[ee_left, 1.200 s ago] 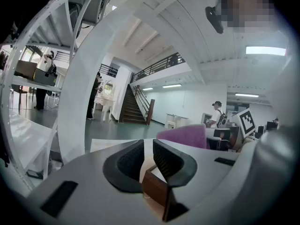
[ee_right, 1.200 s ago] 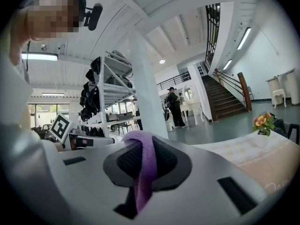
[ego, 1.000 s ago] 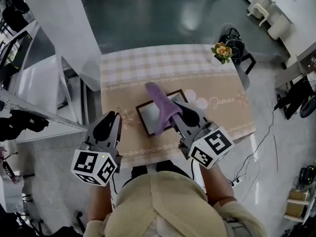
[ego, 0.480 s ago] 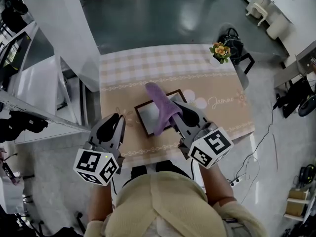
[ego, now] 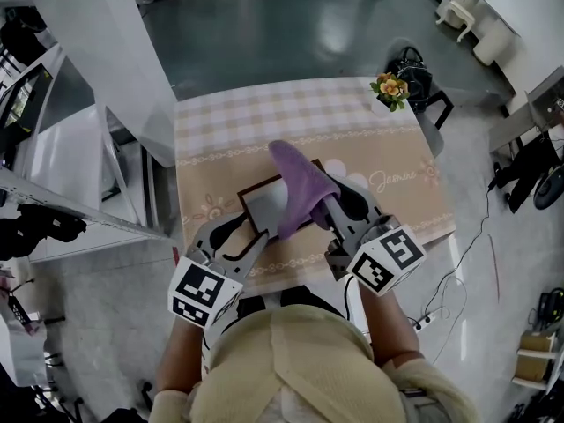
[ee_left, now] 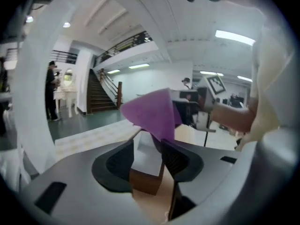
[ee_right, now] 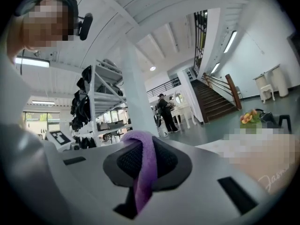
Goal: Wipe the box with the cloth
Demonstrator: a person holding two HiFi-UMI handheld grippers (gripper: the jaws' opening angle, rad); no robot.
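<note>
Left gripper (ego: 240, 229) has swung in to the box's (ego: 261, 204) near-left corner, jaws just opened and standing apart around it (no squeeze). Right gripper (ego: 337, 199) is clamped on the cloth (ego: 300, 186), draped over the box's right side, mid-table (ego: 264, 122).

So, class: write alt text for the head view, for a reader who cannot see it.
From above, a person holds two grippers over a patterned table: the right gripper holds a purple cloth over a shallow brown-framed box. The left gripper, whose jaws have just been opening, has the box's near corner between them. Flowers stand at the table's far right corner.
</note>
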